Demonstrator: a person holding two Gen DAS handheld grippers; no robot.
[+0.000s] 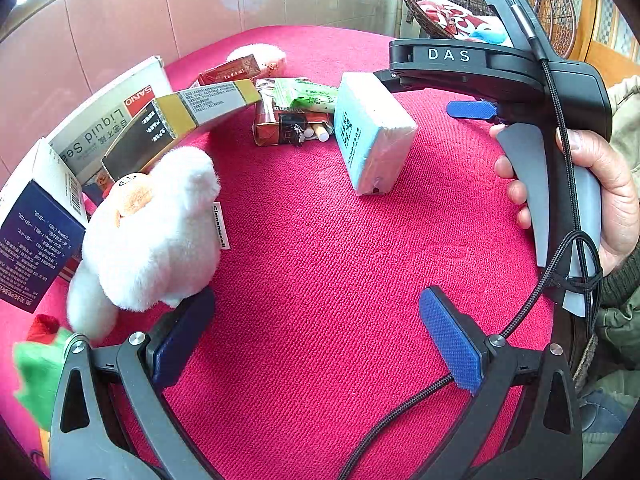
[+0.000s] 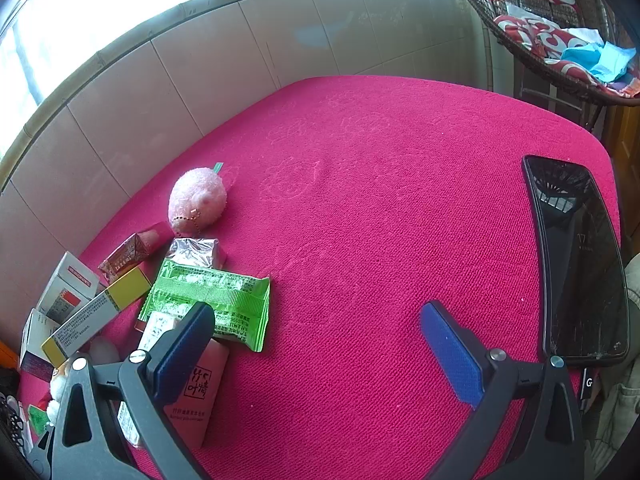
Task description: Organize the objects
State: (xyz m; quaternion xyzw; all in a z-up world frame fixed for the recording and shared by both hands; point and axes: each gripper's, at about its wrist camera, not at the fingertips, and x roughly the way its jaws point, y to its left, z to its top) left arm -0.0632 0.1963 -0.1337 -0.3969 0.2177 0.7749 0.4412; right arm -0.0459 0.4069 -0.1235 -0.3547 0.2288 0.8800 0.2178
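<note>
Both tools empty, jaws apart: left tool [image 1: 316,336], right tool [image 2: 320,344]. Tissue pack [image 1: 370,132] stands mid-desk [image 1: 320,260], near the far clutter. Likely light, squashy, slick wrap; grip across narrow sides, gently.

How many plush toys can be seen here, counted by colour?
White toy: 1
Pink toy: 1
Green toy, partly out of view: 1
Total: 3

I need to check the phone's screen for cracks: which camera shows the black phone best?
The right wrist view: the black phone lies in full at the red cloth's right edge, cracks visible. The left wrist view shows none of it.
</note>
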